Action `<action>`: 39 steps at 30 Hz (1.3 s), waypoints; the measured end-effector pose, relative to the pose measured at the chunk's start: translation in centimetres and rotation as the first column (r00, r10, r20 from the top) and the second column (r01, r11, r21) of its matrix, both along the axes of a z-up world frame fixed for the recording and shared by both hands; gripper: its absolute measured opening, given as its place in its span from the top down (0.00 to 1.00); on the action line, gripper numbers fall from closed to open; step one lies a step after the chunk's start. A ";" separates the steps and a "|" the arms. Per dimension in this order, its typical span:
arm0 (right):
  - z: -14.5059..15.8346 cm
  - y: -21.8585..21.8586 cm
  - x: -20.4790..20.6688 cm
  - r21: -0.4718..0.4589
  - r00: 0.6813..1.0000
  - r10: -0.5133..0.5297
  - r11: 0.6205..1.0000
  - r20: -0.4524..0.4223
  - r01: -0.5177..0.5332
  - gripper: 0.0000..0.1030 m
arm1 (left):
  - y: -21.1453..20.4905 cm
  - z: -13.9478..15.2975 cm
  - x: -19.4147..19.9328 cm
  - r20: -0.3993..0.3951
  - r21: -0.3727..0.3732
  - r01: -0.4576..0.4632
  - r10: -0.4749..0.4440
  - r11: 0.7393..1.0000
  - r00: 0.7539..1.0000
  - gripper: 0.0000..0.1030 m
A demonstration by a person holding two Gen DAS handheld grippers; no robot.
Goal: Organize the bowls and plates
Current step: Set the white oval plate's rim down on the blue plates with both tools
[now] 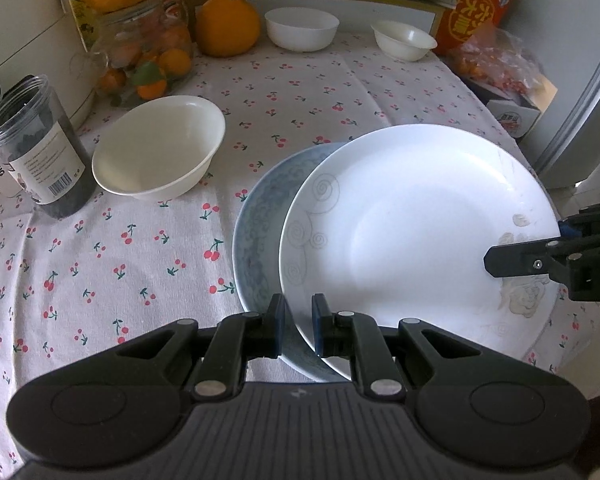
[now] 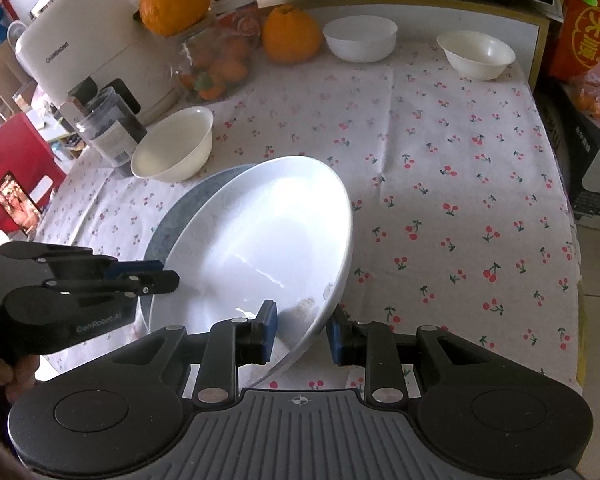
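A white plate (image 1: 412,236) with grey swirls lies tilted on a blue-patterned plate (image 1: 256,220) on the cherry-print tablecloth. My left gripper (image 1: 299,328) straddles the near rims of both plates with a narrow gap between its pads. My right gripper (image 2: 302,332) is open around the white plate's (image 2: 260,232) near rim; it shows in the left wrist view (image 1: 516,260) at the plate's right edge. The blue plate (image 2: 180,216) peeks out on the left. Three white bowls stand apart: one near left (image 1: 160,144), two at the back (image 1: 302,28) (image 1: 404,40).
A clear jar (image 1: 40,148) with dark contents stands left of the near bowl. A glass jar of oranges (image 1: 148,52), a large orange (image 1: 226,24) and a white appliance (image 2: 92,44) line the back left. Boxes and bagged fruit (image 1: 496,64) sit at the right edge.
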State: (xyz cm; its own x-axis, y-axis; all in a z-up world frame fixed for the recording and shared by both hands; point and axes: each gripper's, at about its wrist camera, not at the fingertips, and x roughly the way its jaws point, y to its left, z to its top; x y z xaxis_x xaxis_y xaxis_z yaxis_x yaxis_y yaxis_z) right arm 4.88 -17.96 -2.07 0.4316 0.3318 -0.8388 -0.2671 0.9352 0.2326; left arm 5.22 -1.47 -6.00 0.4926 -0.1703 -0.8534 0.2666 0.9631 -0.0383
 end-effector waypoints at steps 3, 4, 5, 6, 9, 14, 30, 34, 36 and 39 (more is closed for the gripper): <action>-0.1 0.0 0.0 -0.016 1.000 0.005 1.000 -0.007 -0.005 0.74 | 0.0 0.1 0.0 0.003 0.001 0.001 -0.001 1.000 1.000 0.88; -0.2 0.0 0.0 -0.019 1.000 0.005 1.000 -0.009 -0.005 0.73 | 0.0 0.1 0.0 0.003 0.000 0.001 -0.001 1.000 1.000 0.88; -0.2 0.0 0.0 -0.023 1.000 0.005 1.000 -0.010 -0.006 0.72 | 0.0 0.1 0.0 0.002 0.000 0.003 -0.003 1.000 1.000 0.88; -0.3 0.0 0.0 -0.027 1.000 0.006 1.000 -0.010 -0.006 0.72 | 0.0 0.1 0.0 0.002 0.002 0.004 -0.004 1.000 1.000 0.88; -0.5 0.1 0.1 -0.037 1.000 0.003 0.999 -0.015 -0.003 0.71 | -0.1 0.2 0.0 0.007 0.011 0.003 -0.003 1.000 1.000 0.88; -0.8 0.6 0.2 -0.075 1.000 0.013 0.997 -0.010 -0.014 0.71 | -0.2 0.3 -0.2 0.030 0.041 0.006 -0.007 0.999 1.000 0.88; -0.8 1.5 0.2 -0.143 0.999 0.030 0.989 0.014 -0.028 0.70 | 0.3 0.6 0.0 0.036 0.027 -0.008 0.007 1.000 0.999 0.87; 0.0 0.9 0.2 -0.118 0.999 0.016 0.993 0.036 -0.012 0.70 | 0.8 0.9 0.1 0.039 0.009 -0.019 0.019 1.000 0.999 0.87; 0.2 0.7 0.2 -0.112 0.999 0.014 0.994 0.046 -0.009 0.70 | 1.0 1.1 0.2 0.042 0.002 -0.027 0.027 1.000 0.999 0.87; 0.2 0.8 0.3 -0.121 0.998 0.015 0.993 0.059 -0.007 0.75 | 1.3 1.4 0.2 0.056 0.000 -0.038 0.038 0.999 0.998 0.86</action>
State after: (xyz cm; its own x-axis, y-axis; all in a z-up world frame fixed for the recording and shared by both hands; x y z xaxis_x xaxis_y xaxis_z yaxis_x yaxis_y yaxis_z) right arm 5.16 -17.11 -1.90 0.4793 0.2346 -0.8457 -0.2877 0.9524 0.1011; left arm 5.44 -0.13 -4.63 0.5455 -0.1493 -0.8247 0.2314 0.9726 -0.0230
